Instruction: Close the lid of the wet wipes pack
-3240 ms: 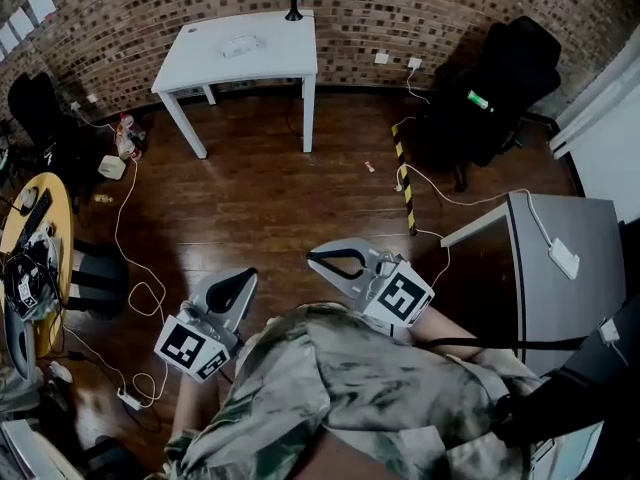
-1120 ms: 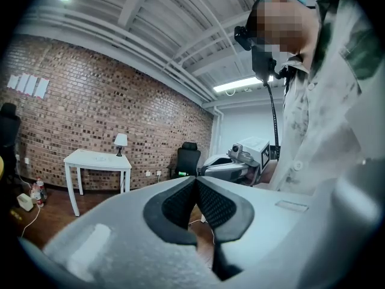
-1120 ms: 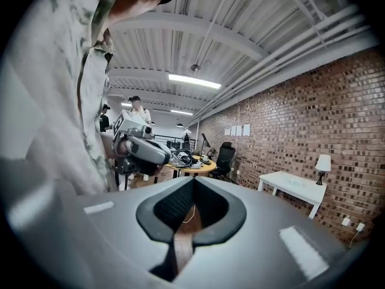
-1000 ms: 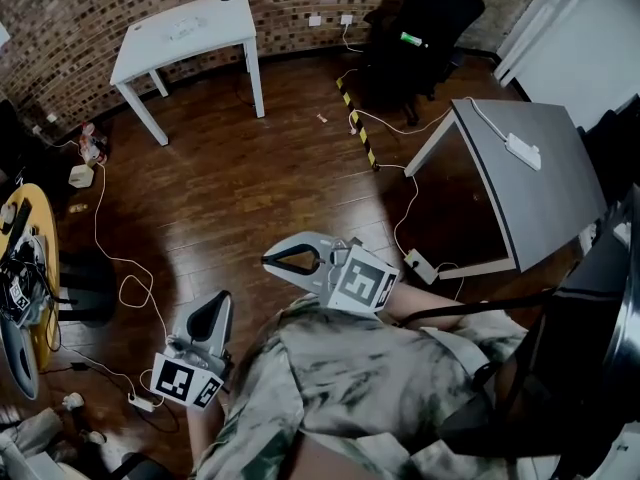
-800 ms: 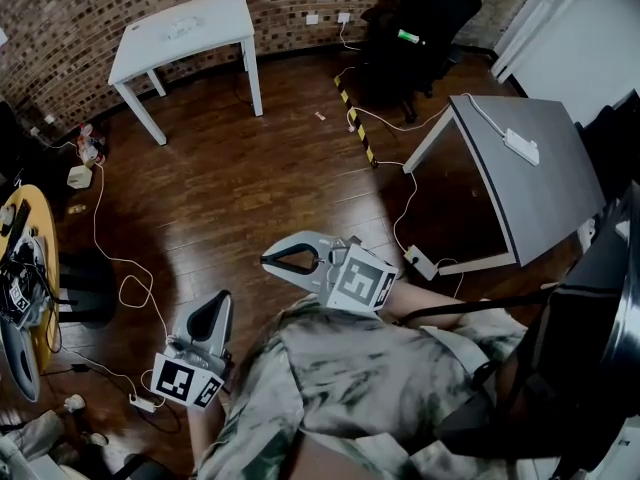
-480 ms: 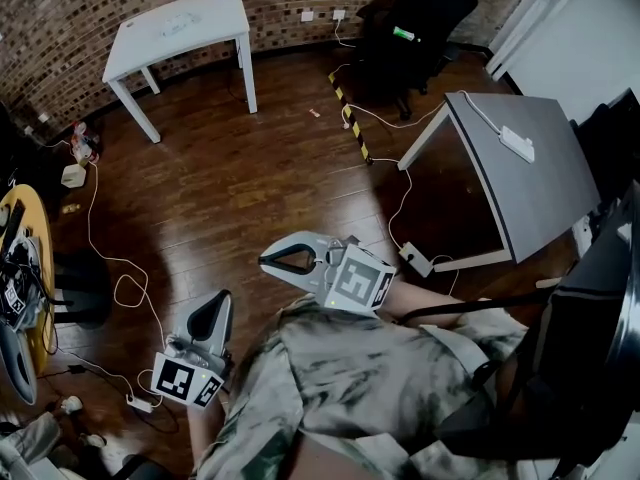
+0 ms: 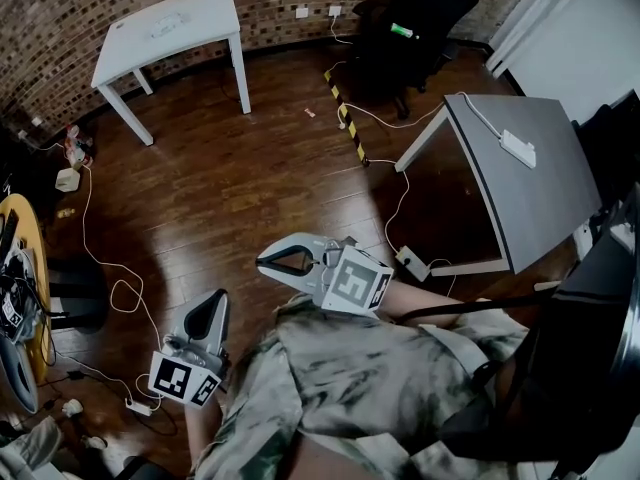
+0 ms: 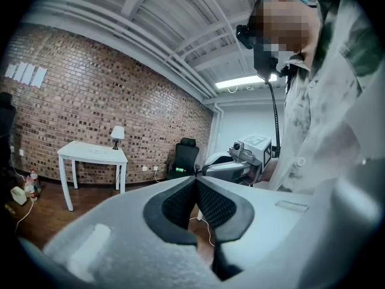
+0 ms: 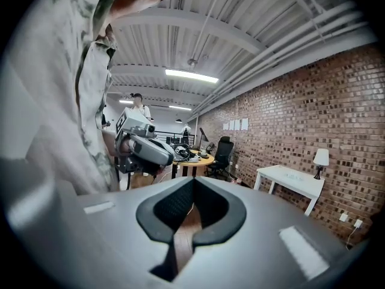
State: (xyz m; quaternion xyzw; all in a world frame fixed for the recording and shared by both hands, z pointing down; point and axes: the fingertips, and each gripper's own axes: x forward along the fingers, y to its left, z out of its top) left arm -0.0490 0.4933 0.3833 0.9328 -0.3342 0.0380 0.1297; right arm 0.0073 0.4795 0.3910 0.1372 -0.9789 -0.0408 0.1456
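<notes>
I stand on the wooden floor, well away from the white table at the far left. A small pale object lies on that table; it is too small to identify as the wipes pack. My left gripper is held low by my body, shut and empty. My right gripper is held in front of my chest, also shut with nothing in it. In the left gripper view the jaws meet at the tips. The right gripper view shows the same closed jaws.
A grey desk stands to the right and a black chair at the back. White cables and a black-yellow strip cross the floor. A cluttered round table sits at the far left. Another person stands far off.
The head view has swung so the grey desk fills more of the right side and the white table has slid to the upper left. Both grippers stay shut near my body.
</notes>
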